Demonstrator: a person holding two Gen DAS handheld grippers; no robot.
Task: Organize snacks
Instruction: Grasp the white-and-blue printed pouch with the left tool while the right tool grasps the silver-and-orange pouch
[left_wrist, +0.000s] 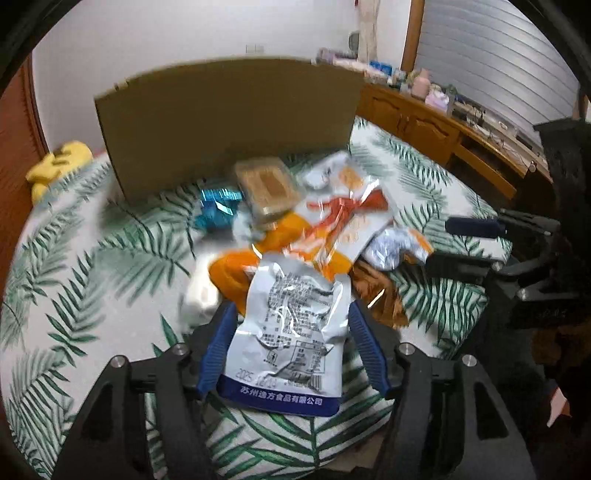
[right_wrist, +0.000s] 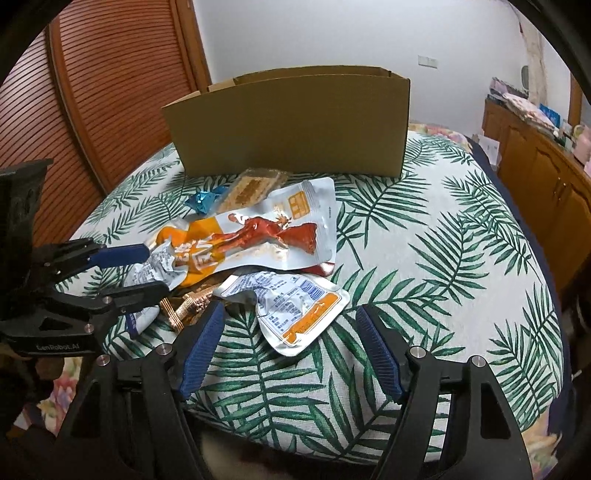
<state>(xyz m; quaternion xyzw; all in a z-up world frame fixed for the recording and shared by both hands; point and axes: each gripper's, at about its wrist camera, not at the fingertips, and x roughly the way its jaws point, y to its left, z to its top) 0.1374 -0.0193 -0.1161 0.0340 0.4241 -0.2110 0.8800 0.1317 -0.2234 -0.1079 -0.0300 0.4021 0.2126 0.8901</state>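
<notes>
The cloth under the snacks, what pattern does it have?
Green palm leaves on white cloth, clearest in the right wrist view.

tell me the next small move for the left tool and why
Probably close the left tool on the silver packet. The packet lies between its open blue fingers, which do not seem to press it yet, and the cardboard box stands open behind the pile, a likely place for it. The right tool hangs open over the tablecloth.
</notes>
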